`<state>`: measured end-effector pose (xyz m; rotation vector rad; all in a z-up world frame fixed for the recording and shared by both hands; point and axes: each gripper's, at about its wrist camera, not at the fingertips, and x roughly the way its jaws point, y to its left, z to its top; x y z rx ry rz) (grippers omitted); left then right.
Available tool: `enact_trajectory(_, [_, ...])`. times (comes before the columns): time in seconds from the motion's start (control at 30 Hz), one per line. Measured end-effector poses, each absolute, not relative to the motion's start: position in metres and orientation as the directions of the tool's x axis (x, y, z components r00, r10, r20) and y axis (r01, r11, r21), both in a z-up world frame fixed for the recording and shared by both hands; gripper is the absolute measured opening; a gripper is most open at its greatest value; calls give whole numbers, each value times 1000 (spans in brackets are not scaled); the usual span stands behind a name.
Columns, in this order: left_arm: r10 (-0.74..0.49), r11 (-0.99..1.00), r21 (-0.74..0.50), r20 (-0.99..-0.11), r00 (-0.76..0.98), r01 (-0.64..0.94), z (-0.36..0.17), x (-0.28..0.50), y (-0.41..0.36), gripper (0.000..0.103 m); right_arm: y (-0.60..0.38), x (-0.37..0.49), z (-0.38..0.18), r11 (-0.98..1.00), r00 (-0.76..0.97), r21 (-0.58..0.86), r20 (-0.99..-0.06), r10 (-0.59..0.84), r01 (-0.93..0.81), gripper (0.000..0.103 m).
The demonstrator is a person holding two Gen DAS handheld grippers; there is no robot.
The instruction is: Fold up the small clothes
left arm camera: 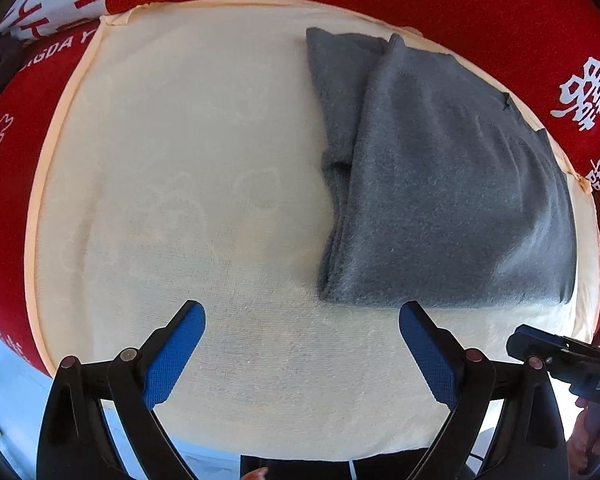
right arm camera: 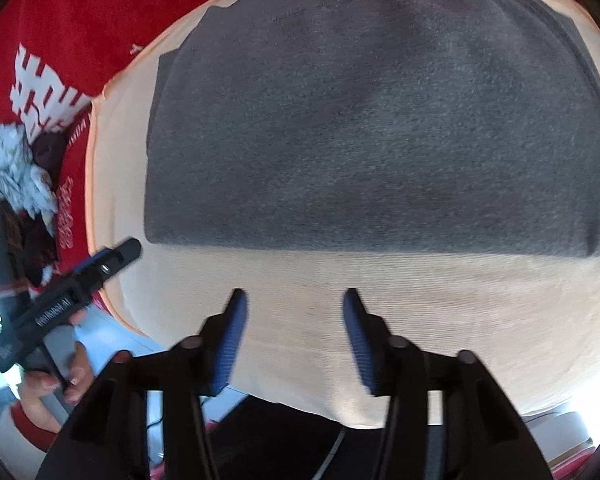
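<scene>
One dark grey knitted garment (left arm camera: 440,168), already doubled into a thick rectangle, lies on the right half of the left wrist frame and fills the upper part of the right wrist frame (right arm camera: 380,132). It rests on a cream terry towel (left arm camera: 204,200) with a peach binding, spread over a red cloth with white lettering (left arm camera: 500,12) on the bench. The fabric looks soft, limp and fairly light, with a fuzzy, non-slippery face; I judge it will sag and slide apart in layers unless pinched through every layer at a corner or along the near folded edge. Left tongs (left arm camera: 302,316) stand wide, with nothing between the blue pads, above bare towel at the lower centre. Right tongs (right arm camera: 296,308) stand part-way apart, also empty, just short of the garment's near edge. A crumpled white patterned cloth (right arm camera: 16,168) lies at the far left of the right wrist frame.
</scene>
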<state>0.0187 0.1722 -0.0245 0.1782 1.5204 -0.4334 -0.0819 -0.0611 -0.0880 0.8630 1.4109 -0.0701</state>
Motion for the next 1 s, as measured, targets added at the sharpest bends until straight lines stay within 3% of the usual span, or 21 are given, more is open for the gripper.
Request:
enact_trajectory(0.2, [-183,910,-186,-982,-42,371,-31,20,178,97,-58,-82,-93,566,338,606,-790,512,558,60])
enact_trajectory(0.63, [-439,876,-455,-890,-125,161,-28,53,198,98,-35,-74,-132,259,511,772,-593,623,580,63])
enact_trajectory(1.0, [-444,881,-454,-891,-96,135,-33,81,199,102,-22,-66,-164,24,666,834,-456,591,551,63])
